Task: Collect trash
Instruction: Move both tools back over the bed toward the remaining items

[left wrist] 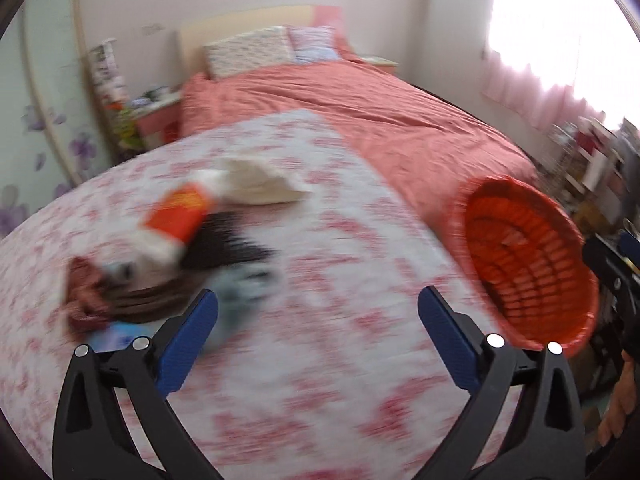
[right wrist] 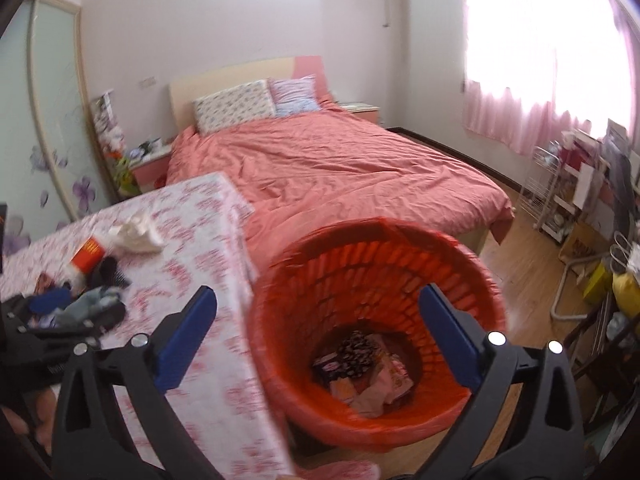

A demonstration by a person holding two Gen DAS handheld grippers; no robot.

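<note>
pink-walled bedroom — coral-covered bed (right wrist: 332, 168), wood floor (right wrist: 516, 264), bright curtained window (right wrist: 536, 52).

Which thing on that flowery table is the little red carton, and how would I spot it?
Start at the table with the pink-flowered cloth, beside the bed. At its far left lies a pile of litter, and the carton is near its back, next to crumpled white paper. It alone there is bright red-orange with yellow marks.

An orange bin (right wrist: 372, 320) stood under the right claw (right wrist: 318, 316), wrappers (right wrist: 360, 376) heaped inside; more litter (left wrist: 172, 248) (blurred) lay ahead-left of the left claw (left wrist: 318, 316).
</note>
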